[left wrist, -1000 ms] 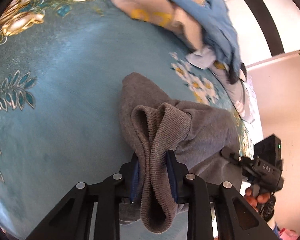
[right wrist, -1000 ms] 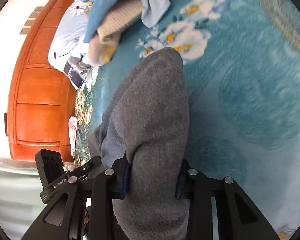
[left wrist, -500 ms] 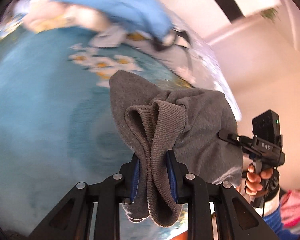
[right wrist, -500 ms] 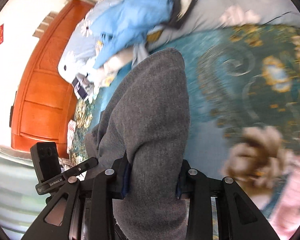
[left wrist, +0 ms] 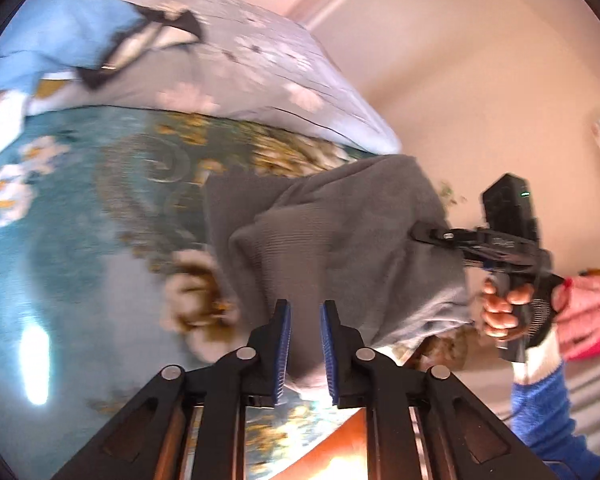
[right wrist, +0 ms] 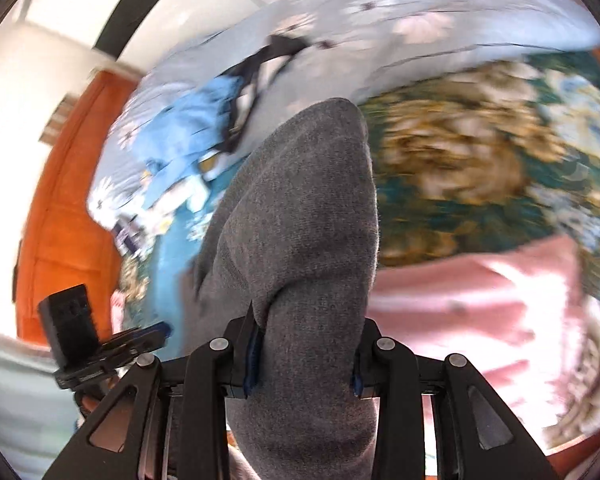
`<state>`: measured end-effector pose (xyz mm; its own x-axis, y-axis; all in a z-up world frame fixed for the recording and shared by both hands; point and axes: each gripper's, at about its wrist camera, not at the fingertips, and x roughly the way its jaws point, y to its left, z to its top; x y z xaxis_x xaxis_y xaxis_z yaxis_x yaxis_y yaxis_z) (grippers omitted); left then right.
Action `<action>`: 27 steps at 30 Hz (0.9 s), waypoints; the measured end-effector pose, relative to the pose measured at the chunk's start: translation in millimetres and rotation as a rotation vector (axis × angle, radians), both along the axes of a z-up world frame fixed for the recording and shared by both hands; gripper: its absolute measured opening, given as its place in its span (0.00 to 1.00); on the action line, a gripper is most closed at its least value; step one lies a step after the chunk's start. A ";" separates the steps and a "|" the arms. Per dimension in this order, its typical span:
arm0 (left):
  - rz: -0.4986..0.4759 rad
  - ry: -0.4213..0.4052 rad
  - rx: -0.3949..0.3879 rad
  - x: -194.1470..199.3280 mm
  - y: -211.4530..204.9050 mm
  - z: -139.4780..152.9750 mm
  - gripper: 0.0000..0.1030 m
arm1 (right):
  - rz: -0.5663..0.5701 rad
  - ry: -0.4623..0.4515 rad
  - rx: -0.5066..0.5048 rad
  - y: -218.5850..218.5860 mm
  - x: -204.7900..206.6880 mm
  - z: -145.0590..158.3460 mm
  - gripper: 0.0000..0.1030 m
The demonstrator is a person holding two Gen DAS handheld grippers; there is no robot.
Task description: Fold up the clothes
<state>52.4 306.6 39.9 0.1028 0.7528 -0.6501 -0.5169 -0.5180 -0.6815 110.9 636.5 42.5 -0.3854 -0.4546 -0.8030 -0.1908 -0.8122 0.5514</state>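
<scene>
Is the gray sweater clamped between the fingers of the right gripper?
Yes, in the right wrist view the gray sweater bulges out from between the two fingers of the right gripper, which press on it.

Sweater [left wrist: 340,240] above bedspread [left wrist: 80,240]; clothes pile [left wrist: 60,36] behind, on pillow [left wrist: 284,80].

A plain grey knit garment [right wrist: 300,240] fills the centre of both views. Behind it spreads a teal bedspread [left wrist: 80,240] with white and gold flowers. At upper left lies a light blue garment [left wrist: 56,36] on a pale grey quilt [left wrist: 268,68] with pink blossoms. A pink garment [right wrist: 480,320] lies lower right.
</scene>
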 end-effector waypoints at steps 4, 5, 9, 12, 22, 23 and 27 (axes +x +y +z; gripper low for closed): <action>-0.045 -0.020 -0.069 18.5 36.6 -18.1 0.16 | -0.094 -0.090 0.018 44.2 24.3 -33.6 0.31; -0.051 -0.023 -0.085 22.7 40.4 -23.8 0.16 | -0.136 -0.115 0.008 57.2 30.3 -44.3 0.30; -0.053 -0.024 -0.152 29.4 34.6 -48.6 0.16 | -0.216 -0.078 -0.076 82.5 48.5 -61.6 0.30; -0.002 -0.098 -0.178 23.2 16.0 -73.8 0.19 | -0.208 -0.068 -0.102 83.6 52.8 -70.0 0.30; 0.097 -0.230 -0.158 15.6 -21.5 -113.8 0.23 | -0.273 -0.068 -0.214 97.0 66.8 -112.6 0.43; 0.097 -0.237 -0.158 15.7 -22.2 -115.8 0.25 | -0.288 -0.068 -0.232 98.3 69.1 -118.4 0.43; 0.105 -0.264 -0.165 15.0 -27.7 -127.1 0.28 | -0.358 -0.077 -0.302 102.3 76.1 -139.1 0.52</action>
